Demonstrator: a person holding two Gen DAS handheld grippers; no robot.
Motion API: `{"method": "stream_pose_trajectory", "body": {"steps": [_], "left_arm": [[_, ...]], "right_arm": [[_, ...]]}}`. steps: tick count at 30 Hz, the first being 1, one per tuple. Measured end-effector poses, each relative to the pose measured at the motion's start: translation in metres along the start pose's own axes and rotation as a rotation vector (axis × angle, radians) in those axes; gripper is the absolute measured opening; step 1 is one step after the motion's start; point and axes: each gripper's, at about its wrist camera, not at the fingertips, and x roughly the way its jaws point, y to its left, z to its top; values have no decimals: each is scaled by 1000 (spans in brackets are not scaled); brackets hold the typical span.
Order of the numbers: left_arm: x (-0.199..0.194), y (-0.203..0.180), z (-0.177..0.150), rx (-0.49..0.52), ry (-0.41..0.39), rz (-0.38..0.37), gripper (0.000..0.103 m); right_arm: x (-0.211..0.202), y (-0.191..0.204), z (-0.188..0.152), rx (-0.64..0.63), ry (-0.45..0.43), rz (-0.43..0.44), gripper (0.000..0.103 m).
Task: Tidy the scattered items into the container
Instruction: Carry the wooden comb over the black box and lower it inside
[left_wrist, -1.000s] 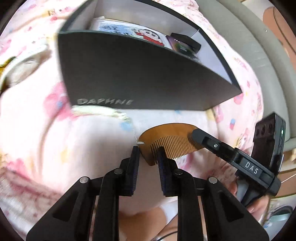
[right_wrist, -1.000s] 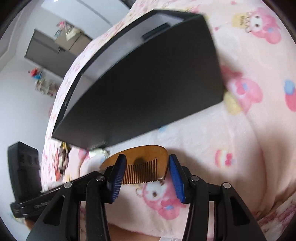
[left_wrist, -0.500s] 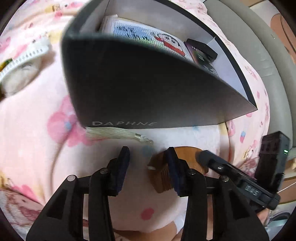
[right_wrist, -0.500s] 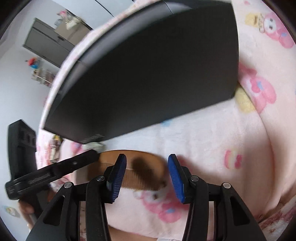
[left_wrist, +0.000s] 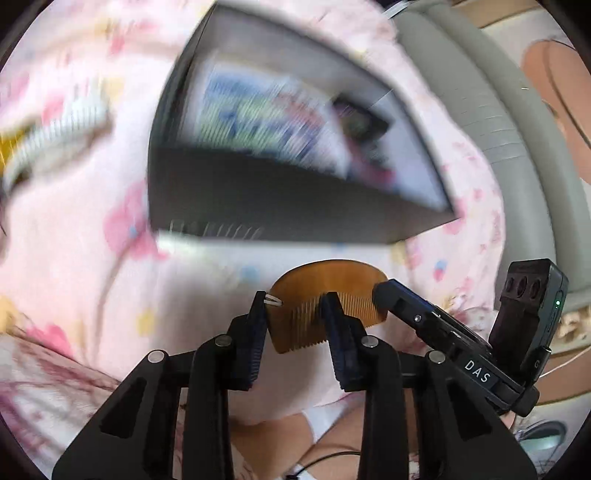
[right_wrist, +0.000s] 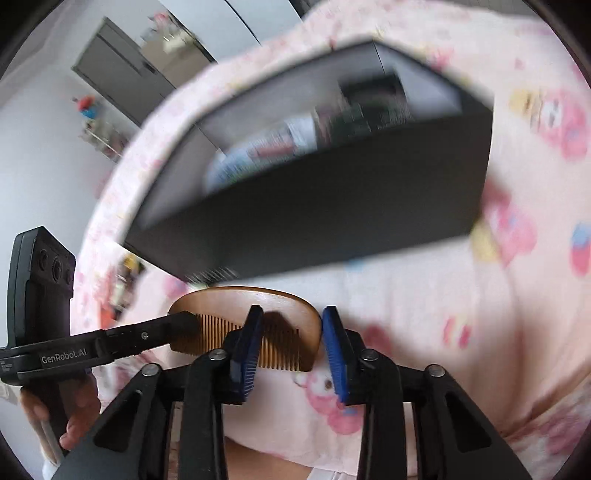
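Here both claws meet on one wooden comb, which hangs in the air just on the near side of the black box that serves as the container. The left claw straddles the comb's left end and its jaws are closing; whether the pads already press the wood I cannot tell for sure, though the comb sits right between them. The right claw takes the comb's right end, jaws closing too, the right pad at the comb's edge and the left pad over the teeth. A comb this thin and flat lies badly for pinching off a soft pink blanket, so sharing it between two claws probably serves to steady or re-seat the grip before the drop. The box stands open on the bed, its near wall facing the claws, with a colourful printed thing and a dark item already inside, both blurred. The comb likely must rise over that near wall.
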Motion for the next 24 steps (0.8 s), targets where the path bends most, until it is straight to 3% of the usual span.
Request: {"method": "stream_pose_trajectory", "body": {"steps": [5,9,11,14,18,21,24], "left_arm": [[-42,-39,36,81,-138,-31,31],[-67,-42,90,113,-210,-29,31],[-62,-42,115,103,-232,-10,31],[-41,-26,138,78,-197,31,30],[-2,1,141,42,-110,9,31],[19,12,140,40,-50,107,27],[21,4,137,76,-38,151,28]], "right_arm": [[-46,20,33,-36,-116,48,26],[-44,38,99,-117,-158,42,26],[-35,38,131,-143,-145,50,26],[4,33,164,-157,-55,57,26],[37,11,159,-106,2,62,26],[49,-2,153,-88,62,57,26],[40,-7,154,-86,29,31,26]]}}
